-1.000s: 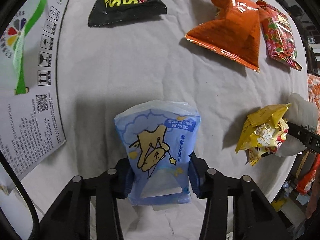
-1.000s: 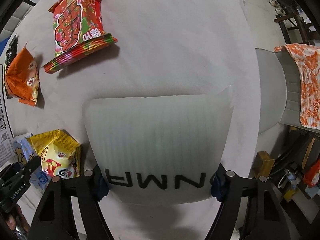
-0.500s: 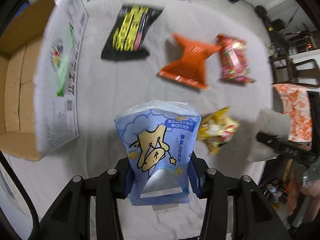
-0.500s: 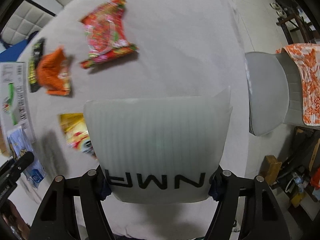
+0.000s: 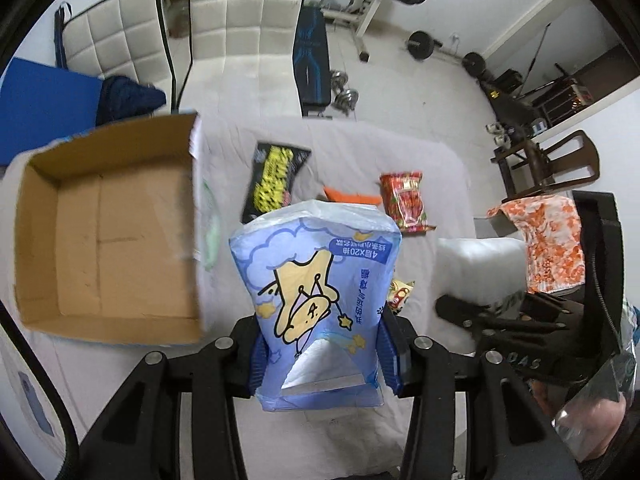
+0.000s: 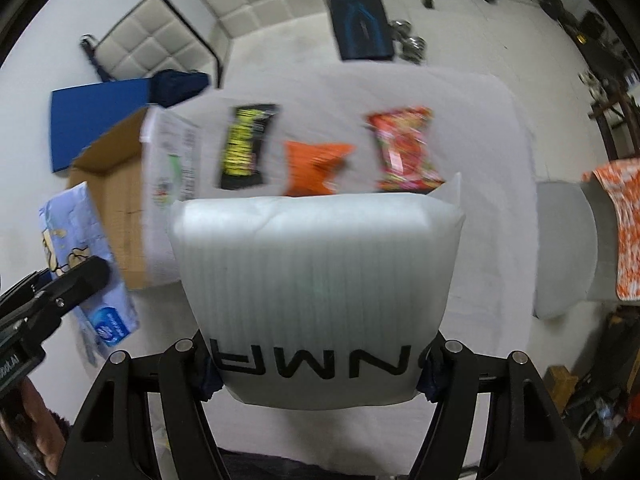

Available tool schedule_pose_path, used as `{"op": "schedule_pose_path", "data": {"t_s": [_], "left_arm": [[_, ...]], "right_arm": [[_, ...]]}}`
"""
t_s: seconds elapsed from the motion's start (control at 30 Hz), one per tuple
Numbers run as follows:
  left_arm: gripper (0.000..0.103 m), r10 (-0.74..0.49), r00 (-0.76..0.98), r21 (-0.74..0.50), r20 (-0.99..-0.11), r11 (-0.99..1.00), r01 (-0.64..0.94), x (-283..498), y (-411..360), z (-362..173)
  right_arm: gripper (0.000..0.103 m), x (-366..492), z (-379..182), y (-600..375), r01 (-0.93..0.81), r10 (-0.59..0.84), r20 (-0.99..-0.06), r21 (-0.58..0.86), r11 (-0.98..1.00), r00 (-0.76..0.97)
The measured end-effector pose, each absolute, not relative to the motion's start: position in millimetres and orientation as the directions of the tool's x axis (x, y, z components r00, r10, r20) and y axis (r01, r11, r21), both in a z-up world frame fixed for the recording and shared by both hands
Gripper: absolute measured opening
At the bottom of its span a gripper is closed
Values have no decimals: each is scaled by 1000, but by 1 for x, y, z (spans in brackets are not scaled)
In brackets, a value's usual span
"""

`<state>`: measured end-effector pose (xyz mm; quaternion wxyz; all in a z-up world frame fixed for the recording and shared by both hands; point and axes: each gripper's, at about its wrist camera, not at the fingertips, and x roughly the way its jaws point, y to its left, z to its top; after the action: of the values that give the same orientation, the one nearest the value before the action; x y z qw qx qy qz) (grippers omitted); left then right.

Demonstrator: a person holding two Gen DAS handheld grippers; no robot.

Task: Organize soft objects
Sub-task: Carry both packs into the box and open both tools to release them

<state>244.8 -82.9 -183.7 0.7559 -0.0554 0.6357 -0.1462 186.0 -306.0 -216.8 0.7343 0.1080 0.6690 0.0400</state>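
My left gripper (image 5: 320, 356) is shut on a blue tissue pack (image 5: 316, 304) with a yellow cartoon figure, held high above the white table (image 5: 440, 184). My right gripper (image 6: 316, 368) is shut on a white foam pouch (image 6: 316, 280) with black letters, also lifted. The pouch also shows in the left wrist view (image 5: 480, 268), and the tissue pack in the right wrist view (image 6: 80, 256). An open cardboard box (image 5: 104, 240) stands on the table at the left; nothing shows inside it.
On the table lie a black-and-yellow bag (image 5: 276, 180), an orange bag (image 6: 316, 168), a red snack bag (image 5: 404, 200) and a yellow bag (image 5: 400, 292), mostly hidden. White chairs (image 5: 240, 24), gym gear and a chair with an orange cloth (image 5: 552, 240) surround it.
Both grippers have risen far above the table with their packs and tilted up, so the box interior and the room now show. The grips have not changed.
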Motion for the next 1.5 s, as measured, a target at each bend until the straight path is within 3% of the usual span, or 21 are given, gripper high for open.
{"op": "schedule_pose_path", "data": {"t_s": [0.23, 0.47, 0.87, 1.2, 1.5], "left_arm": [[43, -294, 220, -263, -930, 952, 158, 257, -8, -152], [43, -259, 223, -239, -940, 964, 114, 288, 80, -158], [43, -291, 90, -290, -953, 957, 24, 362, 176, -241], [43, -372, -56, -371, -927, 928, -16, 393, 186, -319], [44, -349, -114, -353, -930, 936, 17, 400, 184, -348]], "right_arm": [[74, 216, -189, -202, 29, 237, -963, 242, 970, 131], [74, 255, -194, -94, -28, 273, -955, 271, 962, 118], [74, 325, -269, 15, -50, 237, -971, 235, 971, 40], [74, 360, -333, 39, -15, 163, -987, 163, 986, -1], [74, 374, -360, 46, -24, 102, -995, 103, 994, -12]]}}
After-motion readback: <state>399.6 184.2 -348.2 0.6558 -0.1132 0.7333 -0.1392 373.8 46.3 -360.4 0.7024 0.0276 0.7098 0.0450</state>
